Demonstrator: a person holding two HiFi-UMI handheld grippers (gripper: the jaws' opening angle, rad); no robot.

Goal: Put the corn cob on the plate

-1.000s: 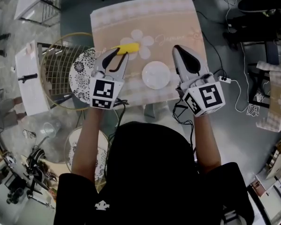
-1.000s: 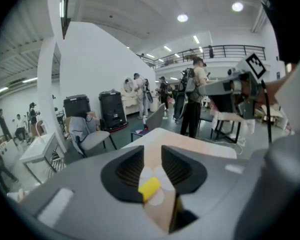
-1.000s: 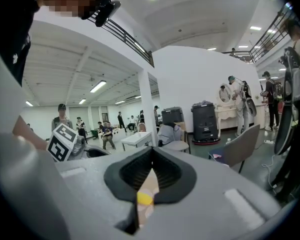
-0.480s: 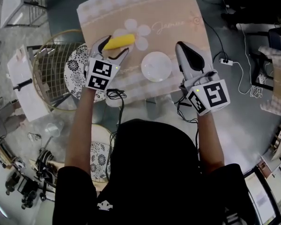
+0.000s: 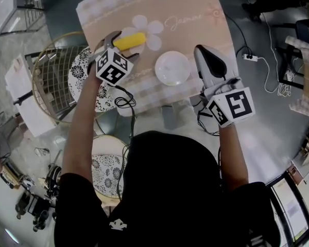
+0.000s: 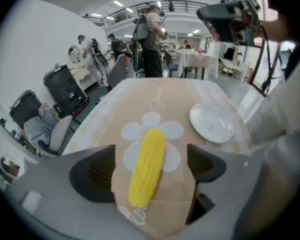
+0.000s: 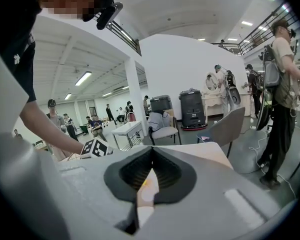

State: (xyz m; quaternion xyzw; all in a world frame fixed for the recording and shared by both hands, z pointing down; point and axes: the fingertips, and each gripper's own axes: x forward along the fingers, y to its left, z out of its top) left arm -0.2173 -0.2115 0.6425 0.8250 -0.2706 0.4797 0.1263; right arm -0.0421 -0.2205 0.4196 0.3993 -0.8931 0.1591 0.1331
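Observation:
A yellow corn cob (image 5: 130, 40) (image 6: 146, 166) lies on the flower print of the peach tablecloth (image 5: 185, 4). My left gripper (image 5: 119, 46) (image 6: 150, 170) hangs over its near end, tilted steeply down. Its jaws have just been opening and now stand wide, one on either side of the cob, with a gap between each pad and the cob. The empty white plate (image 5: 173, 68) (image 6: 211, 125) sits to the right of the cob. My right gripper (image 5: 201, 50) (image 7: 150, 153) hovers beside the plate's right rim, shut and empty.
Left of the table stands a round wire basket (image 5: 49, 73) with a patterned plate (image 5: 83, 81) beside it, and a second patterned plate (image 5: 104, 170) lies lower down. Cables and a power strip (image 5: 247, 57) lie on the floor to the right. People stand in the hall beyond.
My left gripper has come down onto the near end of the cob, and its jaws have spread from nearly shut to wide. The right gripper has sunk a little beside the plate.

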